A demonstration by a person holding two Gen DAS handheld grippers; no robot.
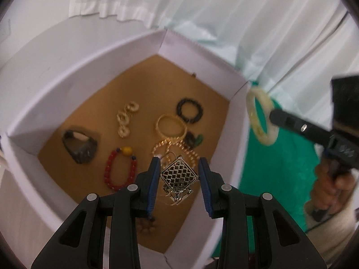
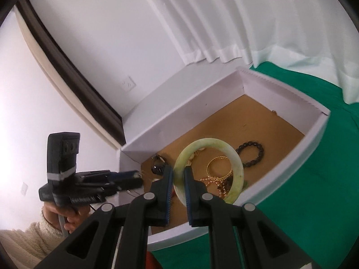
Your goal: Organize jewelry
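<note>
In the left wrist view my left gripper (image 1: 179, 163) hangs over a white box (image 1: 235, 134) with a brown floor. It is shut on a diamond-shaped filigree pendant (image 1: 179, 176), pads on its two side corners. On the box floor lie a black bead bracelet (image 1: 190, 110), a gold bangle (image 1: 171, 126), a gold chain (image 1: 179, 149), a red bead bracelet (image 1: 120, 170) and a cream swirl piece (image 1: 128, 120). My right gripper (image 2: 178, 179) is shut on a pale green jade bangle (image 2: 208, 170), held above the box's near edge (image 2: 179, 235). The same bangle (image 1: 261, 116) shows just outside the box's right wall.
The box stands on a green cloth (image 2: 314, 179), with white curtains (image 2: 224, 22) behind it. A dark stone-like piece (image 1: 79, 146) lies at the floor's left side. A hand in a cream sleeve (image 2: 65, 219) holds the left gripper (image 2: 134, 177) at the box's left corner.
</note>
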